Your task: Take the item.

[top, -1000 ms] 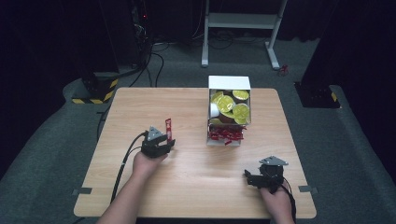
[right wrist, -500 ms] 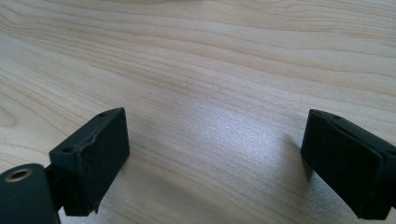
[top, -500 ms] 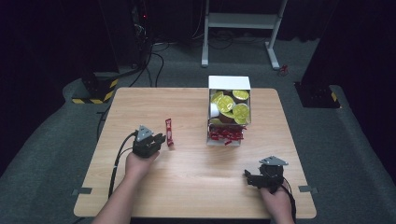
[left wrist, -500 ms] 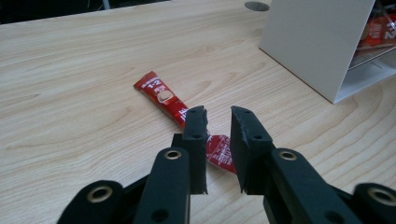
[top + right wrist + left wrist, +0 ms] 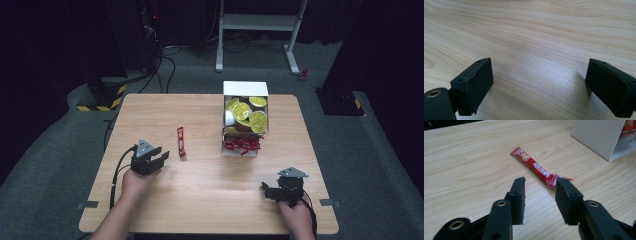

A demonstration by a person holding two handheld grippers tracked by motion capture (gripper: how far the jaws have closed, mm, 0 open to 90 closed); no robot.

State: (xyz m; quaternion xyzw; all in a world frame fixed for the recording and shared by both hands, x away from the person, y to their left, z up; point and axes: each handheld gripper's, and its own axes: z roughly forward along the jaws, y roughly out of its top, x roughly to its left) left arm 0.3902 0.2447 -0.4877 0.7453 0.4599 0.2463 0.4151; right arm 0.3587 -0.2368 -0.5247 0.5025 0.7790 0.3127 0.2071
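A red coffee stick sachet (image 5: 180, 141) lies flat on the wooden table (image 5: 200, 115), left of a white box (image 5: 244, 89). In the left gripper view the sachet (image 5: 536, 167) lies just beyond the jaw tips. My left gripper (image 5: 161, 156) (image 5: 540, 183) is open and empty, a short way to the sachet's left and nearer the person. My right gripper (image 5: 267, 190) (image 5: 539, 75) rests near the table's front right, jaws wide apart over bare wood, holding nothing.
The white box holds several gold-lidded capsules (image 5: 247, 114) and a heap of red sachets (image 5: 242, 144) at its near end; its side wall (image 5: 599, 137) stands at the upper right of the left gripper view. Black cables (image 5: 117, 175) trail from the left gripper.
The left gripper let go of the red sachet, which now lies on the table, and drew back to the left and toward the person. The right gripper stayed still.
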